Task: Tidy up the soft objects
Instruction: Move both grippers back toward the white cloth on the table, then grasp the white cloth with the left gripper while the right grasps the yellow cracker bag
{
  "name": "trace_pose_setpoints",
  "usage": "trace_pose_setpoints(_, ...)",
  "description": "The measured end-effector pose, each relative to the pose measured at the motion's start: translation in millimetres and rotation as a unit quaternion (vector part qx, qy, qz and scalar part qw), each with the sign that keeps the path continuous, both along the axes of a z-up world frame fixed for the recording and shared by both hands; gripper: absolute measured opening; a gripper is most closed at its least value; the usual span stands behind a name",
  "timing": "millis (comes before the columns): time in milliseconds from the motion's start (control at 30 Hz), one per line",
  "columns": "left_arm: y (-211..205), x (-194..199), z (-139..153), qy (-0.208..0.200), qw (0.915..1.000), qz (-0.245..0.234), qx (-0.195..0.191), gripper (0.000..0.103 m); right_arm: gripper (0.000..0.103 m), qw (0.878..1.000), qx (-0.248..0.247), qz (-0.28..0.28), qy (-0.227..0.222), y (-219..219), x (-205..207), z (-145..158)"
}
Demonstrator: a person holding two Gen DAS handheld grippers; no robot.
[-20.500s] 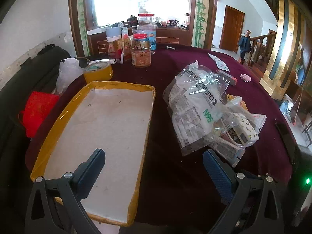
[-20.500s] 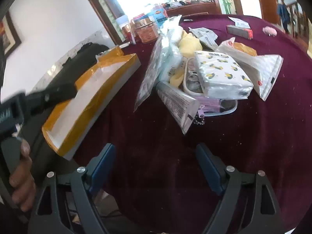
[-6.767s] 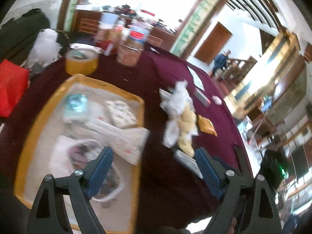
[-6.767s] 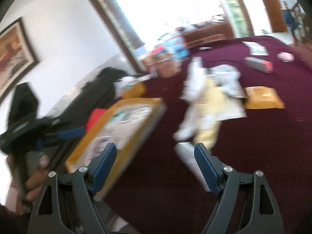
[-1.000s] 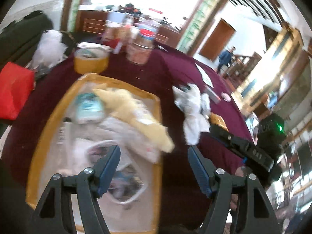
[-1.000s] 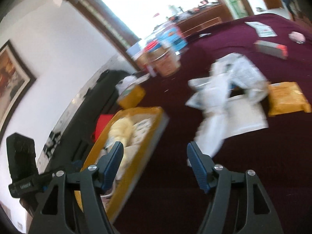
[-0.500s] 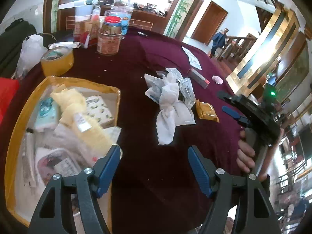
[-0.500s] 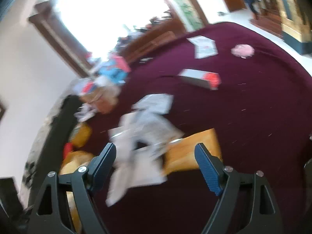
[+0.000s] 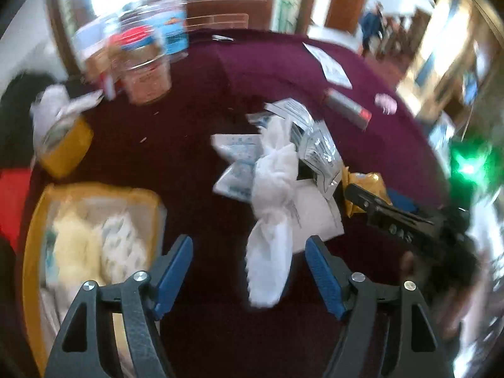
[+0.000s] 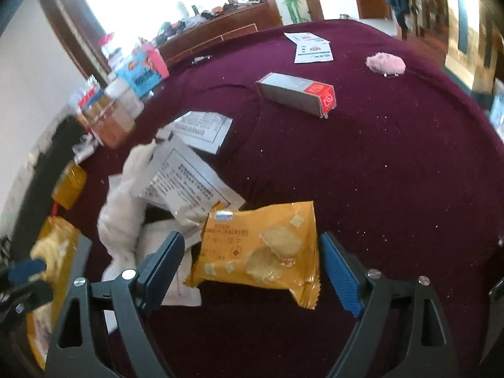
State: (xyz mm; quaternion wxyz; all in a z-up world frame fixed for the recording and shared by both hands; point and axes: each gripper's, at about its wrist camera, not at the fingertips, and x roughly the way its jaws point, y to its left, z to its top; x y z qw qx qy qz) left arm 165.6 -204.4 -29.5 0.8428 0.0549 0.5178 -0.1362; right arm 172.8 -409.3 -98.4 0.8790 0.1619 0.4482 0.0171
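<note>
The yellow-edged tray (image 9: 34, 220) at the near left already holds several soft things, among them a pale yellow plush piece (image 9: 75, 236) and a patterned white pack (image 9: 118, 245), so a good part of the sorting looks done. Still out on the maroon tabletop (image 10: 362, 163) is a loose heap: a white knotted cloth (image 9: 274, 189), a few clear and silver pouches (image 9: 318, 145) under and beside it, and a yellow cracker packet (image 10: 261, 249) on its right edge. Farther off lie a grey box with a red end (image 10: 296, 94), a pink fluffy thing (image 10: 386, 63) and a leaflet (image 10: 312, 47); whether those belong to the task I cannot tell.

The left tool (image 9: 249, 274) is released, its jaws spread with nothing pressed between them. The lower tail of the white cloth lies in the gap ahead of them, nearer the right finger, untouched.

The right tool (image 10: 250, 267) is also released; its jaws have just been opening wide. The cracker packet lies flat on the tabletop between the two fingers, just clear of both pads, with the pouches touching its far left corner.
</note>
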Motion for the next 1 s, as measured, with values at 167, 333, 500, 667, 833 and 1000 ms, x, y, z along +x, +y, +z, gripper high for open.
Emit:
trace_pose_setpoints(167, -24, 21, -7, -0.014, 0.9994, -0.02, 0.025, 0.077, 0.068, 1.0, -0.019, -0.004, 0.002, -1, -4, 0)
trace_pose_setpoints(333, -41, 46, -21, -0.033, 0.9974, -0.014, 0.063, 0.073, 0.061, 1.0, 0.004, -0.011, 0.001, -7, -6, 1)
trace_pose_setpoints(500, -39, 60, -40, -0.006, 0.9984, -0.001, 0.056, 0.048, 0.059, 1.0, 0.024, -0.02, 0.001, -13, -8, 1)
trace_pose_setpoints(667, -23, 31, -24, -0.02, 0.9995, -0.004, 0.026, 0.038, 0.057, 0.999, 0.033, -0.023, -0.007, -16, -10, 5)
trace_pose_setpoints(833, 6, 4, -12, 0.023, 0.9983, 0.003, -0.053, 0.037, 0.054, 0.999, 0.03, -0.008, -0.034, -10, -15, 13)
trace_pose_setpoints(1000, 19, -29, 3, 0.023, 0.9935, 0.001, -0.112, 0.037, 0.053, 0.999, 0.024, 0.001, -0.048, -5, -16, 18)
